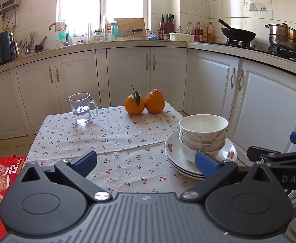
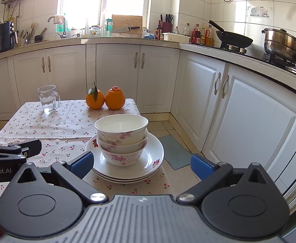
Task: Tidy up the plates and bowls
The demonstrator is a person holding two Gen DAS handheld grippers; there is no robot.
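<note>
Three nested bowls (image 2: 121, 139) on stacked plates (image 2: 127, 170), left hand-held gripper (image 1: 145, 163) and right hand-held gripper (image 2: 141, 165) both spread, empty

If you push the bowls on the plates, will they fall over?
Maybe. Three bowls sit nested in a tall pile, so a push up high would likely tip them. The plates underneath look smooth and shiny, so the bowls may slide first. The stack stands near the table edge and would probably break if it dropped.
</note>
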